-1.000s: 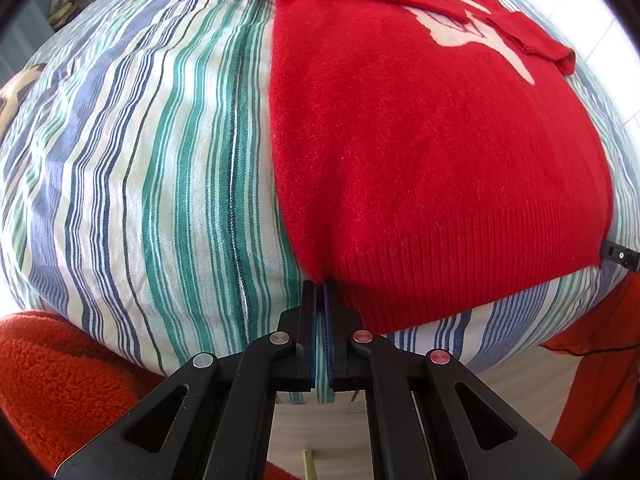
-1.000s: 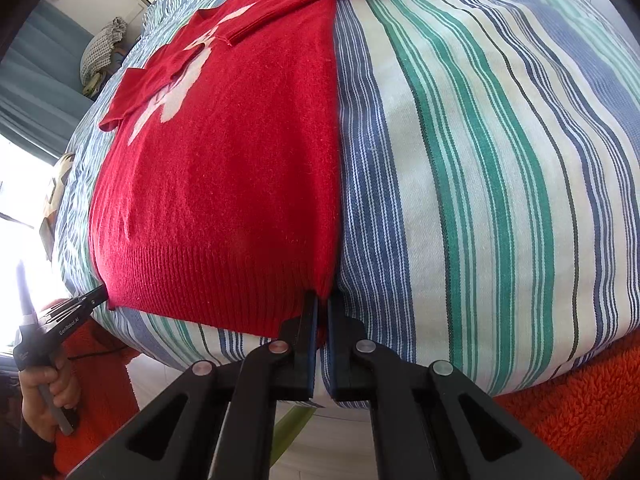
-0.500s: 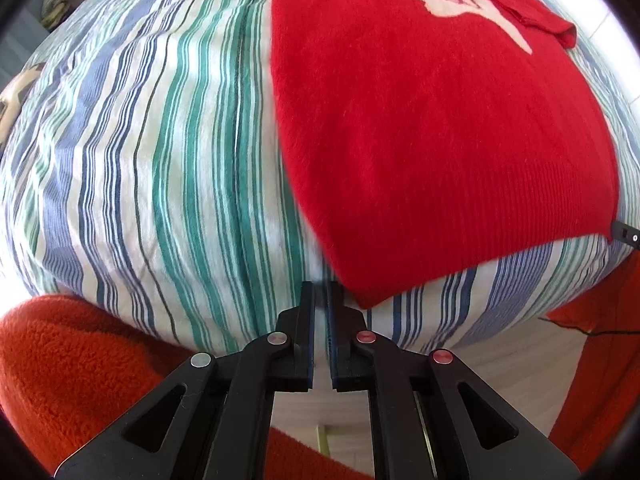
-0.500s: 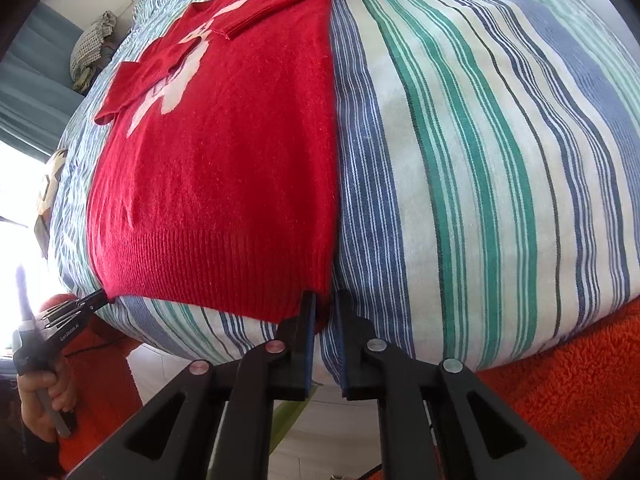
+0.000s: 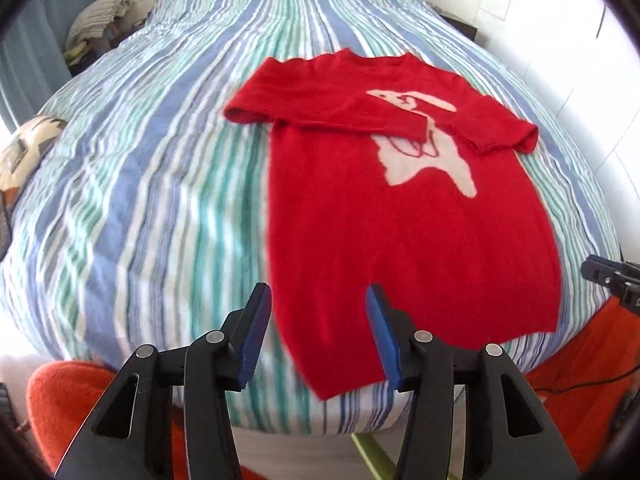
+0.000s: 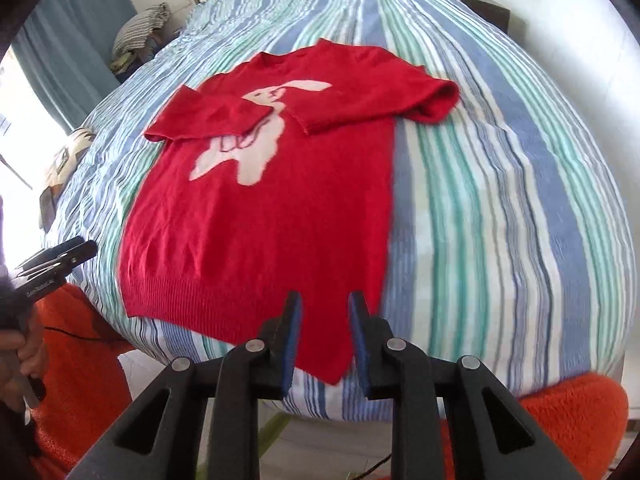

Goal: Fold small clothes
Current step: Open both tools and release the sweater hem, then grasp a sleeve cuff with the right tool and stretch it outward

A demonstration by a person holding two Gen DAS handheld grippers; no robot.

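**Red jumper flat on the striped bed, both tongs spread and holding nothing**

A bed with a blue, green and white striped cover (image 5: 152, 184) fills both views, under pale walls with a grey-blue curtain (image 6: 76, 28) at the upper left.

At the bottom centre of the left wrist view, the left gripper (image 5: 319, 334) stands wide, blue pads well apart, nothing between them; the hem's lower left corner shows in the gap. In the right wrist view the right gripper (image 6: 324, 336) is spread more narrowly, also gripping nothing, with the hem's lower right corner showing between its pads.

Beyond the tongs, the red knitted jumper with a cream rabbit motif (image 5: 400, 216) lies flat in the middle of the frame, hem toward the cameras, neck toward the top. Both sleeves are folded across the chest, partly covering the rabbit.

Orange fleece fabric (image 6: 576, 416) fills the lower corners. A pile of striped grey cloth (image 5: 100, 12) sits at the upper left, beside the bed.
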